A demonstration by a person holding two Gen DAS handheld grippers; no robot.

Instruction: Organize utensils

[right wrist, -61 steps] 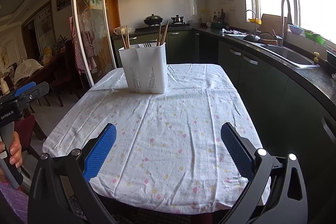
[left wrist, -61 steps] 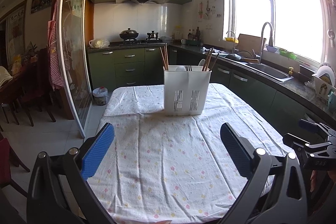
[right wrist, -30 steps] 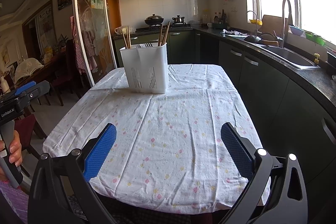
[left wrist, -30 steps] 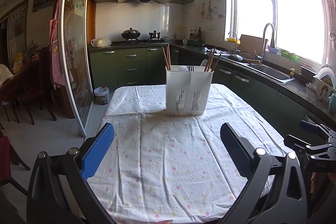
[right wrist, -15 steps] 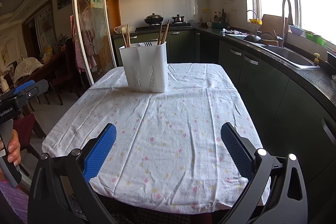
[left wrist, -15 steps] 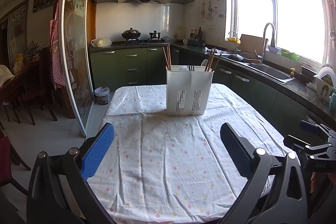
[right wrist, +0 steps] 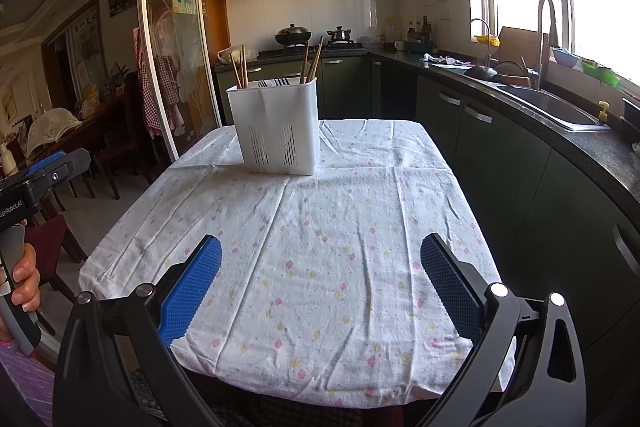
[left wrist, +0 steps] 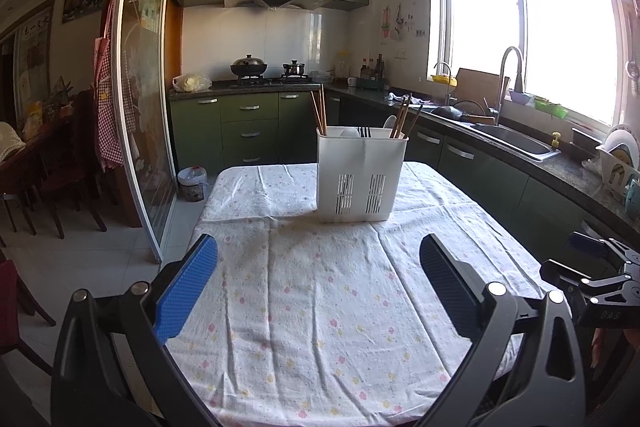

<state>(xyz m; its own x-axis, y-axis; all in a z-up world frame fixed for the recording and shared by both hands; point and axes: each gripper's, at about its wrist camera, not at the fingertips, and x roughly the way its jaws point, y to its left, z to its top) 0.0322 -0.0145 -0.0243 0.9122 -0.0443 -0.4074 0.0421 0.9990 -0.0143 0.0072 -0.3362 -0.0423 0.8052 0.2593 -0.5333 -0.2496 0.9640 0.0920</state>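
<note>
Left wrist view puts the white utensil caddy [left wrist: 362,179] at twelve o'clock, upright at the far end of the cloth-covered table [left wrist: 320,307], well apart from both tools. Wooden chopsticks [left wrist: 320,111] stand in its left compartment, more chopsticks [left wrist: 404,119] lean at the right, and dark fork tines [left wrist: 365,131] show in the middle. Both the left gripper [left wrist: 318,281] and right gripper [right wrist: 320,285] are spread wide, holding nothing. The chopsticks look light, stiff and smooth, likely to slip or pivot; pinching a shaft just above the rim seems safest. The thin plastic caddy probably tips easily.
</note>
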